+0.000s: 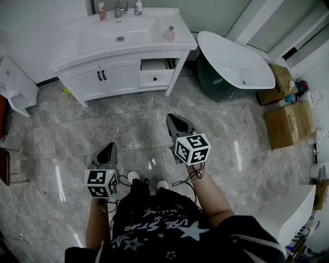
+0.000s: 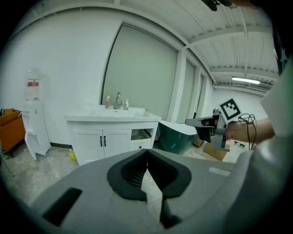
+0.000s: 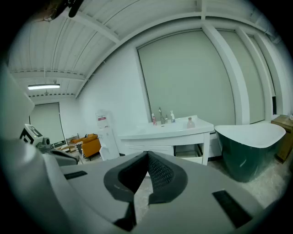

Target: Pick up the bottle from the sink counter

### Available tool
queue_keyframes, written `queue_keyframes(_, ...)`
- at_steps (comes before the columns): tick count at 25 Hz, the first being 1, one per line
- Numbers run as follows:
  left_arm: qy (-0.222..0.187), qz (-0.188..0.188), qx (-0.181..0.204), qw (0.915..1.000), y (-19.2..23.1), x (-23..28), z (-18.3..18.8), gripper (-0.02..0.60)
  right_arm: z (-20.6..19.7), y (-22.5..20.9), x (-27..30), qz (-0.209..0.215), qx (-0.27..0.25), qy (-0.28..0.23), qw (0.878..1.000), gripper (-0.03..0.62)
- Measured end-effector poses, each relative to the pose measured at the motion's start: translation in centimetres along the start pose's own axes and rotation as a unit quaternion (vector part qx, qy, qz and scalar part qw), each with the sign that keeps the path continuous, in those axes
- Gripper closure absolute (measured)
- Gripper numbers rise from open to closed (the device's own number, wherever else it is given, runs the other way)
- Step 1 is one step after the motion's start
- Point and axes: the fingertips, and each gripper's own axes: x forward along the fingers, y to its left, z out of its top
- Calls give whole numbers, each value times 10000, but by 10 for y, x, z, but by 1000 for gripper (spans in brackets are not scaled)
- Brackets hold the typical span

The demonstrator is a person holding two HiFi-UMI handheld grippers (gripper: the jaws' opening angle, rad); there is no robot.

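Both grippers, left and right, hang over the floor, jaws pressed together with nothing between them. The bottle stands on the counter's right end, well apart from both.

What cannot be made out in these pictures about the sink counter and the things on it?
- Bottle at the right end of the counter top: label and contents too small in every view.
- Faucet: top cut off by the head view's upper edge; tiny in the gripper views.
- Open drawer: inside hidden under the counter top in the head view, too small elsewhere.
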Motion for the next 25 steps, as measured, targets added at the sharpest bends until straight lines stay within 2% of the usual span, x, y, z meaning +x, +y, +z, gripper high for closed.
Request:
queue_keyframes(4, 18, 47, -45, 10000, 12, -4, -4, 563, 4, 6, 9, 30, -70, -2, 10000, 592)
queue_keyframes(12, -298, -9, 120, 9995, 62, -1, 27, 563, 31, 33, 44, -51, -336, -284, 9990, 592)
queue_keyframes(19, -369, -162, 135, 9991, 84, 4, 39, 563, 39, 33, 58, -284, 3, -401, 9988, 590)
queue_keyframes(25, -456, -133, 92, 9988, 99, 18, 54, 563, 51, 22, 81, -299, 61, -439, 9986, 437)
